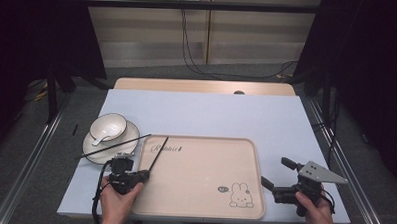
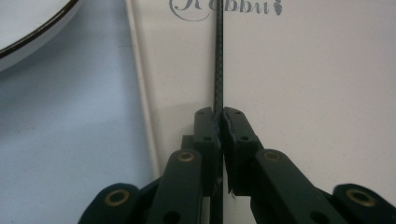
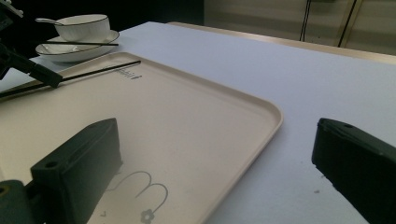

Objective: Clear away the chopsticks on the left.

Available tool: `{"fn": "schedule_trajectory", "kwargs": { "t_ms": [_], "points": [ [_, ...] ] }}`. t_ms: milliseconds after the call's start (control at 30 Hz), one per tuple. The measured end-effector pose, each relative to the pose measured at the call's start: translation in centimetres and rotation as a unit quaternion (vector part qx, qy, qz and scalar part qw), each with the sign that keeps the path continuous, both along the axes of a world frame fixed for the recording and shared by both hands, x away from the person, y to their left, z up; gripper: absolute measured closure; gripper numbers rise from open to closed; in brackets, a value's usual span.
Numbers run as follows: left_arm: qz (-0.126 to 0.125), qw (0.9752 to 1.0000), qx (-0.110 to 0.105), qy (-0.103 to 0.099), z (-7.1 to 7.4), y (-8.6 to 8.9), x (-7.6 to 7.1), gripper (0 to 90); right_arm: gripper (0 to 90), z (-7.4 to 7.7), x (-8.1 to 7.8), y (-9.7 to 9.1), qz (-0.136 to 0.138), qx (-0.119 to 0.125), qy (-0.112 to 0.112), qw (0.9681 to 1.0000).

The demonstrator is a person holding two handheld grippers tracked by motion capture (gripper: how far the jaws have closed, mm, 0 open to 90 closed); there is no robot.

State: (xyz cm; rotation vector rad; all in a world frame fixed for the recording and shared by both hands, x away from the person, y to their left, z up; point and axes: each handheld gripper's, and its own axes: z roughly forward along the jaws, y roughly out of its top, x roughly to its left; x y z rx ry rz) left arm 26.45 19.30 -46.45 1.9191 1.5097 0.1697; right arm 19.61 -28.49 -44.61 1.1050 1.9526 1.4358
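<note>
While our left gripper [image 1: 143, 174] pinches one chopstick [image 2: 218, 70] over the tray [image 1: 203, 202], 2nd chopstick [image 1: 110, 146] lies across the plate [image 1: 97, 156] w/ bowl [image 1: 108, 126]; not yet moved. Right gripper [image 1: 274, 174] spread, idle.

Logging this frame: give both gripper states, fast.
Left gripper: closed on a black chopstick over the tray.
Right gripper: open, empty.

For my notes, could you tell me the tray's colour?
Pale beige tray, clearest in the high view.
</note>
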Motion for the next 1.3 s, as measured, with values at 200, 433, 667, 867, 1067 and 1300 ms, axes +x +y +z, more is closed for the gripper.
{"fn": "schedule_trajectory", "kwargs": {
  "t_ms": [200, 433, 667, 867, 1067, 1300],
  "points": [
    [-0.007, 1.0, 0.0, -0.001, 0.0, 0.0, -0.1, 84.1, 1.1, 0.0, 0.0, 0.0, 0.001, 0.0, 0.001, 1.0],
    [-0.037, 0.999, -0.008, -0.023, 0.1, -0.1, -0.2, 76.1, 1.1, 0.0, 0.0, 0.0, 0.004, 0.001, 0.002, 1.0],
    [-0.051, 0.9971, -0.013, -0.056, 0.6, 0.0, -0.5, 63.7, 1.0, 0.0, 0.0, 0.0, 0.005, 0.001, 0.0, 1.0],
    [-0.071, 0.9935, -0.02, -0.086, 1.2, 0.8, -0.7, 46.7, 1.1, 0.0, -0.1, 0.0, 0.002, 0.005, -0.001, 1.0],
    [-0.096, 0.9882, -0.031, -0.115, 1.6, 1.8, -0.8, 30.3, 1.3, 0.0, 0.0, -0.1, 0.003, 0.005, 0.0, 1.0],
    [-0.145, 0.9779, -0.037, -0.146, 2.2, 3.3, -1.2, 16.8, 1.2, 0.1, -0.1, -0.1, 0.002, 0.009, 0.001, 1.0]
  ]
}}
